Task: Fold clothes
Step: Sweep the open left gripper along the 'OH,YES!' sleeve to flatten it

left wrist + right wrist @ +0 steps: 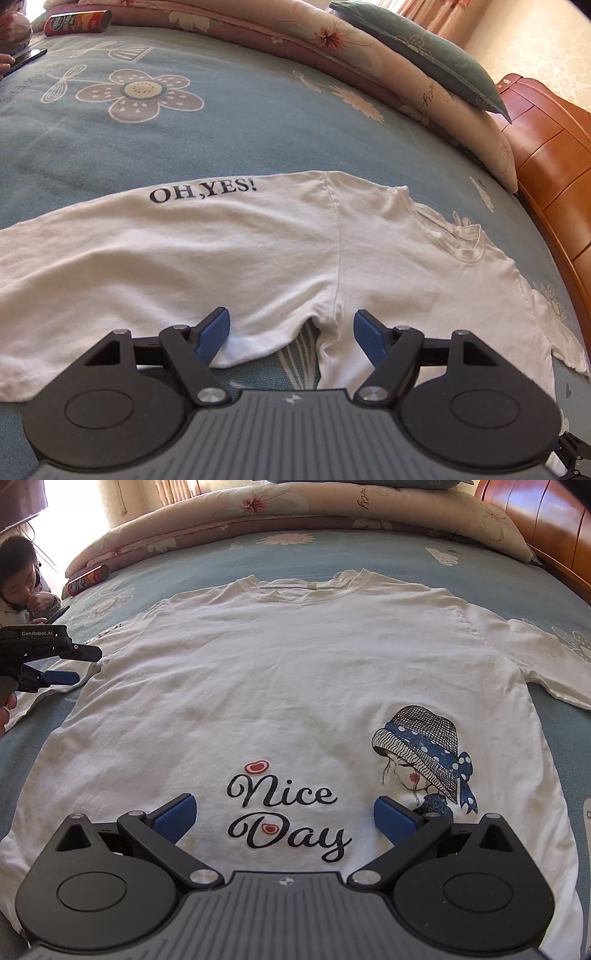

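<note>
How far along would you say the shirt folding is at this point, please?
Done: the white T-shirt lies spread flat, print up, on the bedspread. In hand: the left tool stands open at the sleeve's armpit edge, gripping nothing; the right tool hovers open over the hem. Left: every fold, since no part is turned over yet.

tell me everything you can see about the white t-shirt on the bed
The white t-shirt lies spread flat, front up, on the blue flowered bedspread, collar toward the pillows. It looks like soft, slightly wrinkled cotton. The front bears "Nice Day" in black script with red hearts and a girl in a checked hat with a blue bow; one sleeve reads "OH,YES!". Both sleeves are spread out. The left gripper, open, straddles that sleeve's underarm; the right gripper, open, hovers over the hem.
</note>
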Tool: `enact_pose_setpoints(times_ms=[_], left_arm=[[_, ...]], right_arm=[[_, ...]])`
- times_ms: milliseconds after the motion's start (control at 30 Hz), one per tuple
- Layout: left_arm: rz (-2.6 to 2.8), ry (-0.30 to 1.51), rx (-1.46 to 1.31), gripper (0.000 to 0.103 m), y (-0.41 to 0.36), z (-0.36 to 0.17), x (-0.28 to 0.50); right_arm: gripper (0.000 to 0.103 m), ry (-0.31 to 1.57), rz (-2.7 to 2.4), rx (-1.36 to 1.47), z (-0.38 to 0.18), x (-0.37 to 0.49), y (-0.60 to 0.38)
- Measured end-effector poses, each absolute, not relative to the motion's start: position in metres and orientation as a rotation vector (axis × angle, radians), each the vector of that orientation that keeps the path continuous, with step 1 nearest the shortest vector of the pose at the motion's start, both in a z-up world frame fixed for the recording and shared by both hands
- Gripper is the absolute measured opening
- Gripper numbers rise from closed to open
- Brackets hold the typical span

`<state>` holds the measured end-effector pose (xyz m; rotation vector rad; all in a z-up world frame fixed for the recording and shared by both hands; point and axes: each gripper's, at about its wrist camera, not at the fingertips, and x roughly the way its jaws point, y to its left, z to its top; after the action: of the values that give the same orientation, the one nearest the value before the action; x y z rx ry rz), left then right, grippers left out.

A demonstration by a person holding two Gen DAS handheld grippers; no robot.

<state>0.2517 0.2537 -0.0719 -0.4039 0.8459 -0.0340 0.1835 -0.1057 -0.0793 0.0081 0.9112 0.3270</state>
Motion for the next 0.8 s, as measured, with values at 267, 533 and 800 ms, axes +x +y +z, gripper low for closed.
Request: enact_pose_setpoints(times_ms=[267,533,800], left_arm=[[0.058,0.800,-0.398,0.076,0.287,-0.051,0.235],[0.002,0.891,-0.444,0.083,0.292,-0.067,0.201],[0.141,0.829,-0.464,0.083,0.323,-0.064,0.217]], right_arm=[[0.103,0.913,0.325,0.015,-0.079,0.183,-0.106],[0.103,0.912,0.326,0.015,-0.079,0.183,-0.107],[0.103,0.910,0.322,0.000,-0.079,0.183,-0.105]])
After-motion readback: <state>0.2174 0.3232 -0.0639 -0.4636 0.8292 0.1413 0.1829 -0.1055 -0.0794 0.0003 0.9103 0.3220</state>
